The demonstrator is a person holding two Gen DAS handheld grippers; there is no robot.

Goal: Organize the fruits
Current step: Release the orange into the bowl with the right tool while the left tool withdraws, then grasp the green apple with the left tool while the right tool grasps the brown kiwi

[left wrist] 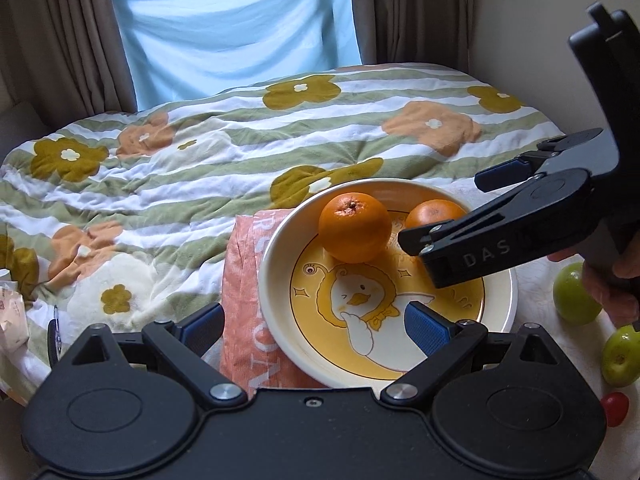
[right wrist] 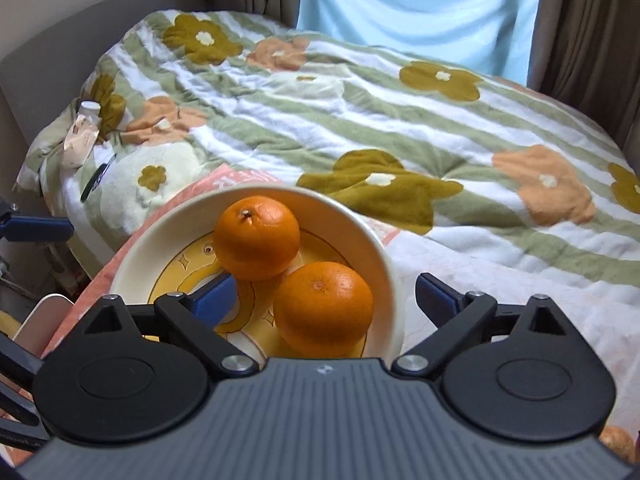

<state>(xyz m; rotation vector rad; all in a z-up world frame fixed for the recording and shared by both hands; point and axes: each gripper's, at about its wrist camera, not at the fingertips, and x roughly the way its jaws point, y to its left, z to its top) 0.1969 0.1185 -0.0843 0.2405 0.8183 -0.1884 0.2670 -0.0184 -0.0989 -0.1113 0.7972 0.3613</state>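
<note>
Two round orange mandarins (right wrist: 256, 236) (right wrist: 323, 306) lie in my cream duck-print ceramic bowl (right wrist: 384, 264) at frame centre; both tongs, right (right wrist: 324, 296) and left (left wrist: 312, 326), gape wide, empty; green fruits (left wrist: 572, 294) at right edge remain outside.

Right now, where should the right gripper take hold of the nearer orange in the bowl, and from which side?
Grip the nearer orange across its round middle, coming from above. The bowl wall crowds one side and the other orange touches it behind, so level approaches look blocked.
</note>
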